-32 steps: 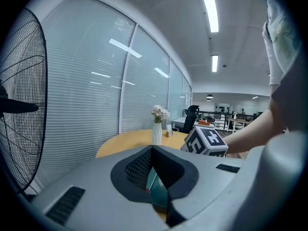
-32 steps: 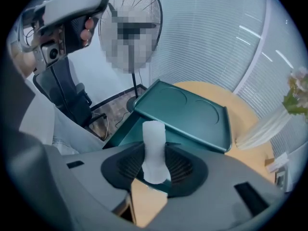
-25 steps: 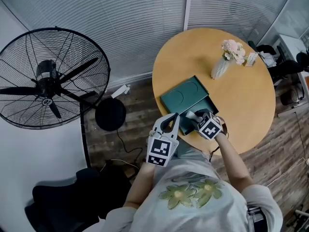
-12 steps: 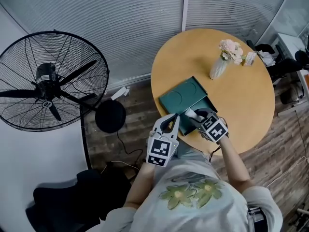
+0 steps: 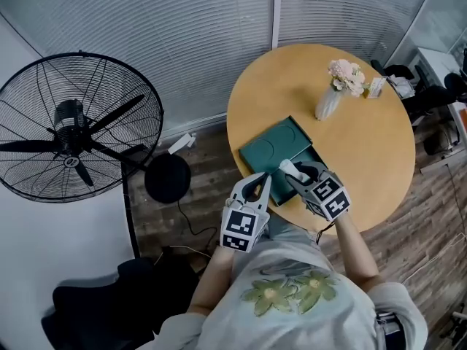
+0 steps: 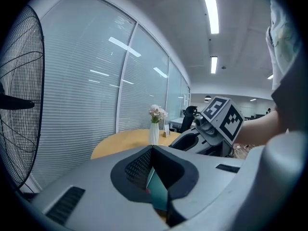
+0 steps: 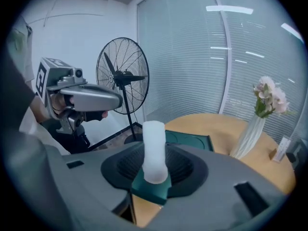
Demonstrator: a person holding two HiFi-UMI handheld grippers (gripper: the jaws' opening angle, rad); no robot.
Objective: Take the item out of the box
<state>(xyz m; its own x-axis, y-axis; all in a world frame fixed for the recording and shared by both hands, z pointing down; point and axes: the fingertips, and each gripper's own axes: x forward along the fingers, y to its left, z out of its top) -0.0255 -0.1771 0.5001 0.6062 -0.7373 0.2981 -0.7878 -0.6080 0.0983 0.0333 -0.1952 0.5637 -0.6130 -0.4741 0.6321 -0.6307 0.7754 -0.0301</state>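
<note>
A dark green box (image 5: 276,144) lies open near the front edge of the round wooden table (image 5: 365,144). My left gripper (image 5: 256,182) is at the box's front left corner. In the left gripper view its jaws are shut on a thin green wall of the box (image 6: 156,186). My right gripper (image 5: 297,173) is raised over the box, shut on a white frosted item (image 5: 287,168). In the right gripper view this white item (image 7: 154,148) stands upright between the jaws, with a corner of the green box (image 7: 150,189) below it.
A clear vase of pale flowers (image 5: 334,93) stands at the table's far side with small cards (image 5: 378,87) beside it. A large black standing fan (image 5: 73,126) is on the floor to the left. Window blinds run behind the table.
My right gripper has risen and tilted with the white item, lifting it above the box. The left gripper and the box have stayed where they were.
</note>
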